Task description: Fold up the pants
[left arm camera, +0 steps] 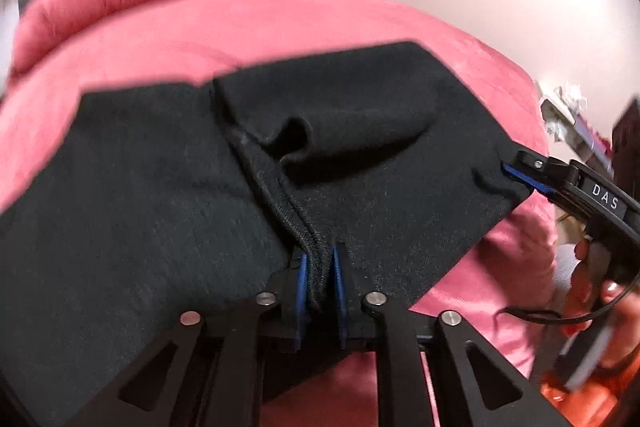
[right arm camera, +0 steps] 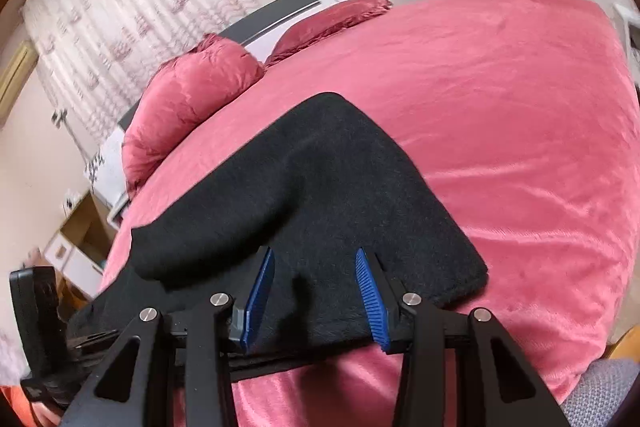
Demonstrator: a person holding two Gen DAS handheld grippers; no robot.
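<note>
Left tool (left arm camera: 320, 277) pinches a thick seam of the black pants (left arm camera: 160, 195) between its blue pads (left arm camera: 302, 279), closed tight on the cloth. Right tool (right arm camera: 314, 291) sits at the side edge of the pants. From its own camera its blue pads (right arm camera: 370, 291) stand apart with black cloth between them, not pressing it. From the left camera its tip meets the pants' corner, but I cannot tell if it squeezes there.

Black pants lie spread on the pink bed (right arm camera: 500, 107), near the bed's near edge. One bump of cloth (left arm camera: 296, 147) sticks up in the middle. Two pink pillows (right arm camera: 188, 99) rest at the far end by the dark headboard (right arm camera: 276, 11). A curtain (right arm camera: 132, 11) hangs past the pillows. A hand (left arm camera: 612, 303) holds the right tool's handle beside the bed.
</note>
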